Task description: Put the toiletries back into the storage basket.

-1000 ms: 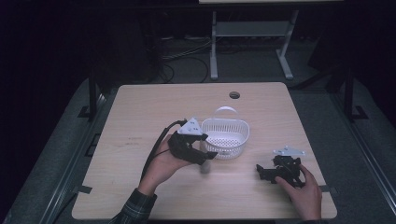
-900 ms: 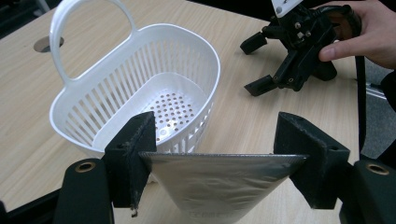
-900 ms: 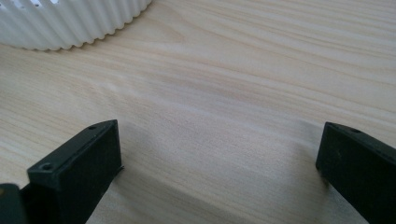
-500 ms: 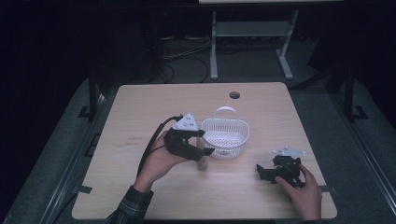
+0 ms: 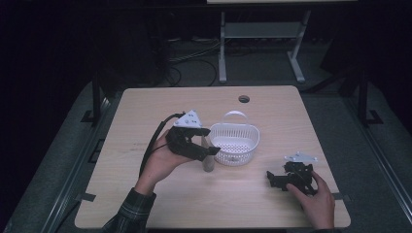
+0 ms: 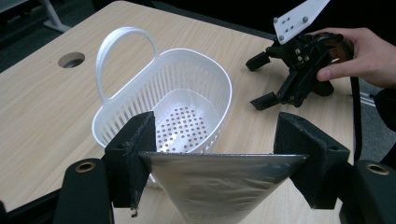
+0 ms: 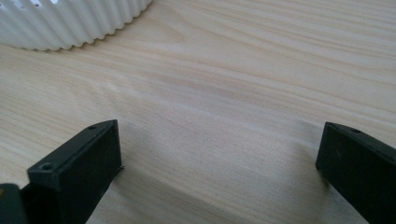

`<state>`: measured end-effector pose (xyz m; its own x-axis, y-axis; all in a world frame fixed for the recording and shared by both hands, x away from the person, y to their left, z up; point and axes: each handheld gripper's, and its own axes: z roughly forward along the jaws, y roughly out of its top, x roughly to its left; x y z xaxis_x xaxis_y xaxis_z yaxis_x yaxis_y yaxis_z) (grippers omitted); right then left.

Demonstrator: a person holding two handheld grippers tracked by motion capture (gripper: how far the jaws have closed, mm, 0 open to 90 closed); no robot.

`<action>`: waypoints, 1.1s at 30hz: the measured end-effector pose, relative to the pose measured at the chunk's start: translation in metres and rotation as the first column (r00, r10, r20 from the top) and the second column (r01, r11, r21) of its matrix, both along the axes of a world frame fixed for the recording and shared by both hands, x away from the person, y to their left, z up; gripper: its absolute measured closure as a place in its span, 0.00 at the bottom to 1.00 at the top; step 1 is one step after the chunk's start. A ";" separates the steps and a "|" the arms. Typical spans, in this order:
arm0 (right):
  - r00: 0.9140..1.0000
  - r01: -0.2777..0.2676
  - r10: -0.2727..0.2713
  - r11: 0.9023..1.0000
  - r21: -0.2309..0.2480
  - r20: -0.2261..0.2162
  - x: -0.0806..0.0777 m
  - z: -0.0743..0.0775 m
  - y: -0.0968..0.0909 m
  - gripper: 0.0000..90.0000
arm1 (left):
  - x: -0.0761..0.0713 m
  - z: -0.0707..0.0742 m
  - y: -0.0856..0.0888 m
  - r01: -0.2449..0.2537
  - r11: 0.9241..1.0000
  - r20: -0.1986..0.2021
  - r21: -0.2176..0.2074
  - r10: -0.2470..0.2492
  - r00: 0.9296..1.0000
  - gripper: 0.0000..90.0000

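We saw the left gripper (image 6: 212,154) with its two black jaws pressed against the side edges of a silvery foil pouch (image 6: 219,186), the pouch's flat top edge spanning the gap between them. Just beyond stood a white slotted basket (image 6: 140,100) with a loop handle, empty, on the wooden table (image 6: 42,102). Farther off, a hand (image 6: 359,56) rested the right gripper (image 6: 261,79) on the table, jaws apart.
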<state>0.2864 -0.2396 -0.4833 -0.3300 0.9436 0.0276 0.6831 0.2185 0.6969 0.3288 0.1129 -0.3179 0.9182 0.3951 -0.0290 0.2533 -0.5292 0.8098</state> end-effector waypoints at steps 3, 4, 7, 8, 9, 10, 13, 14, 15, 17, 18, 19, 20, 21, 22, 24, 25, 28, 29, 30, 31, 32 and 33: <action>1.000 -0.001 0.001 1.000 0.000 0.000 0.000 0.000 0.000 0.00 | 0.001 0.002 0.001 -0.004 1.000 0.000 -0.006 0.004 1.000 0.33; 1.000 -0.001 0.001 1.000 0.000 0.000 0.000 0.000 0.000 0.00 | 0.002 0.003 0.002 -0.002 1.000 0.000 -0.004 0.002 1.000 0.33; 1.000 -0.001 0.001 1.000 0.000 0.000 0.000 0.000 0.000 0.00 | 0.003 0.005 0.002 -0.006 1.000 -0.002 -0.010 0.006 1.000 0.33; 1.000 -0.001 0.001 1.000 0.000 0.000 0.000 0.000 0.000 0.00 | 0.004 0.006 0.003 -0.005 1.000 -0.001 -0.008 0.005 1.000 0.33; 1.000 -0.001 0.001 1.000 0.000 0.000 0.000 0.000 0.000 0.00 | 0.004 0.007 0.003 -0.005 1.000 -0.002 -0.008 0.005 1.000 0.33; 1.000 -0.001 0.001 1.000 0.000 0.000 0.000 0.000 0.000 0.00 | 0.004 0.008 0.004 -0.007 1.000 0.000 -0.011 0.007 1.000 0.33; 1.000 -0.001 0.001 1.000 0.000 0.000 0.000 0.000 0.000 0.00 | 0.006 0.011 0.005 -0.003 1.000 -0.002 -0.014 0.003 1.000 0.33; 1.000 -0.001 0.001 1.000 0.000 0.000 0.000 0.000 0.000 0.00 | 0.007 0.012 0.006 -0.006 1.000 0.001 -0.016 0.006 1.000 0.33; 1.000 -0.001 0.001 1.000 0.000 0.000 0.000 0.000 0.000 0.00 | 0.007 0.013 0.006 -0.006 1.000 0.002 -0.018 0.006 1.000 0.33; 1.000 -0.001 0.001 1.000 0.000 0.000 0.000 0.000 0.000 0.00 | 0.008 0.015 0.007 -0.009 1.000 0.004 -0.021 0.009 1.000 0.33; 1.000 -0.001 0.001 1.000 0.000 0.000 0.000 0.000 0.000 0.00 | 0.009 0.016 0.008 -0.007 1.000 0.001 -0.021 0.007 1.000 0.33; 1.000 -0.001 0.001 1.000 0.000 0.000 0.000 0.000 0.000 0.00 | 0.009 0.017 0.008 -0.007 1.000 0.003 -0.021 0.007 1.000 0.33; 1.000 -0.001 0.001 1.000 0.000 0.000 0.000 0.000 0.000 0.00 | 0.010 0.018 0.008 -0.010 1.000 0.000 -0.025 0.010 1.000 0.33; 1.000 -0.001 0.001 1.000 0.000 0.000 0.000 0.000 0.000 0.00 | 0.011 0.019 0.009 -0.007 1.000 0.005 -0.024 0.007 1.000 0.33; 1.000 -0.001 0.001 1.000 0.000 0.000 0.000 0.000 0.000 0.00 | 0.011 0.020 0.009 -0.007 1.000 0.003 -0.024 0.008 1.000 0.33; 1.000 -0.001 0.001 1.000 0.000 0.000 0.000 0.000 0.000 0.00 | 0.013 0.022 0.010 -0.004 1.000 0.007 -0.024 0.004 1.000 0.33; 1.000 -0.001 0.001 1.000 0.000 0.000 0.000 0.000 0.000 0.00 | 0.013 0.023 0.010 -0.003 1.000 0.007 -0.022 0.003 1.000 0.33; 1.000 -0.001 0.001 1.000 0.000 0.000 0.000 0.000 0.000 0.00 | 0.014 0.025 0.010 -0.007 1.000 0.005 -0.027 0.007 1.000 0.33; 1.000 -0.001 0.001 1.000 0.000 -0.001 0.000 0.000 0.000 0.00 | 0.015 0.026 0.010 -0.006 1.000 0.006 -0.028 0.006 1.000 0.33; 1.000 -0.001 0.001 1.000 0.000 0.000 0.000 0.000 0.000 0.00 | 0.015 0.027 0.011 -0.004 1.000 0.010 -0.026 0.005 1.000 0.33; 1.000 -0.001 0.001 1.000 0.000 0.000 0.000 0.000 0.000 0.00 | 0.016 0.028 0.010 -0.007 1.000 0.008 -0.028 0.007 1.000 0.33; 1.000 -0.001 0.001 1.000 0.000 0.000 0.000 0.000 0.000 0.00 | 0.016 0.028 0.010 -0.010 0.999 0.005 -0.032 0.010 1.000 0.33; 1.000 -0.001 0.001 1.000 0.000 0.000 0.000 0.000 0.000 0.00 | 0.017 0.029 0.010 -0.007 1.000 0.010 -0.027 0.008 1.000 0.33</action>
<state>0.2866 -0.2396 -0.4833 -0.3310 0.9432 0.0277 0.6830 0.2192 0.6967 0.3455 0.1233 -0.2885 0.9155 0.4012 -0.0308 0.2491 -0.5051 0.8263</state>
